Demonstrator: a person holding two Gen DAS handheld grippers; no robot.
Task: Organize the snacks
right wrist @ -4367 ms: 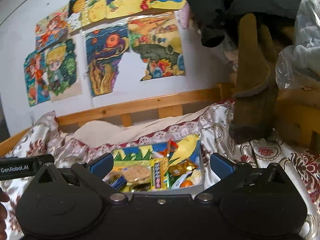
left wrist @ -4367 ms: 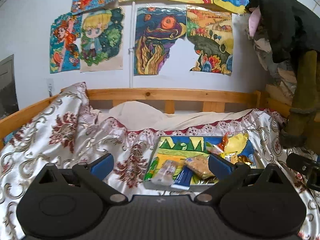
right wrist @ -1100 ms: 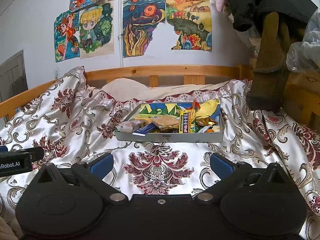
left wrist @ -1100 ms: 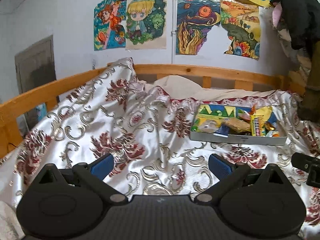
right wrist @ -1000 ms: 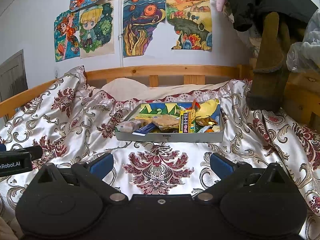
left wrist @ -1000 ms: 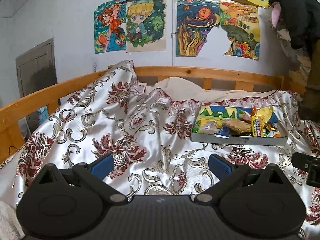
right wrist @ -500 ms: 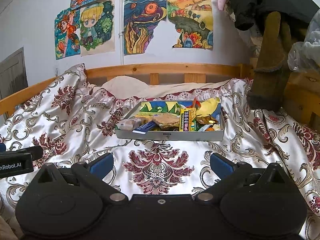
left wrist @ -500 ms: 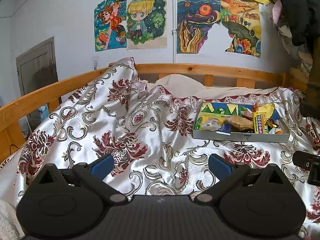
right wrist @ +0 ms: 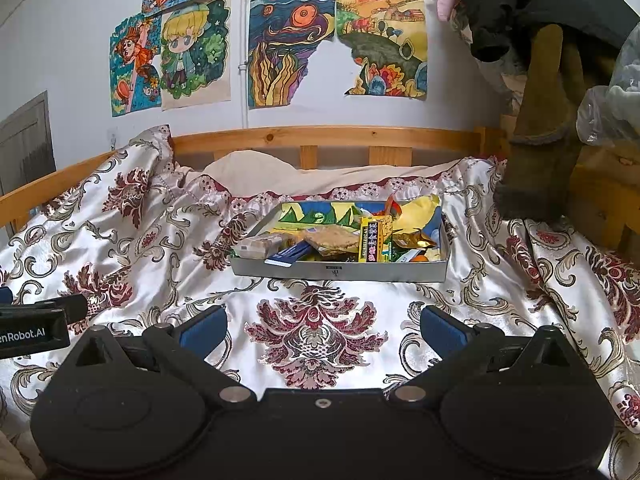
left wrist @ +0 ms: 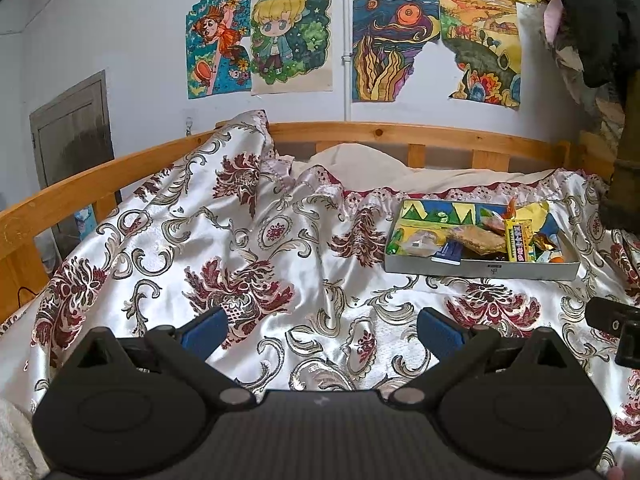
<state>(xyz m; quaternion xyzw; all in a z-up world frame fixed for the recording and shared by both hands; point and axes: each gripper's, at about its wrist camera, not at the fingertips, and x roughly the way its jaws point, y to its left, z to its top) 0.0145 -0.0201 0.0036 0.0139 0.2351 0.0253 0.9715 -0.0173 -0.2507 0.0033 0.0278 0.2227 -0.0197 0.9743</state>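
A shallow grey box (right wrist: 340, 271) (left wrist: 480, 268) holding several snack packets rests on the patterned bedspread. Among them are a yellow candy packet (right wrist: 374, 240) (left wrist: 519, 240), a cracker pack (right wrist: 332, 240), a blue bar (right wrist: 290, 255) and a clear-wrapped snack (right wrist: 256, 246). My right gripper (right wrist: 322, 328) is open and empty, well in front of the box. Off to the left and lower, my left gripper (left wrist: 320, 328) is likewise open, with nothing between its fingers; the box lies ahead to its right.
The white and maroon satin bedspread (right wrist: 316, 332) covers a bed with a wooden rail (left wrist: 360, 132). Drawings hang on the wall behind. A brown coat and bags (right wrist: 548, 128) crowd the right side. The other gripper's body shows at each frame's edge.
Both grippers have pulled back from the box, which was close under them several seconds ago. In the last second they barely shift and stay open.
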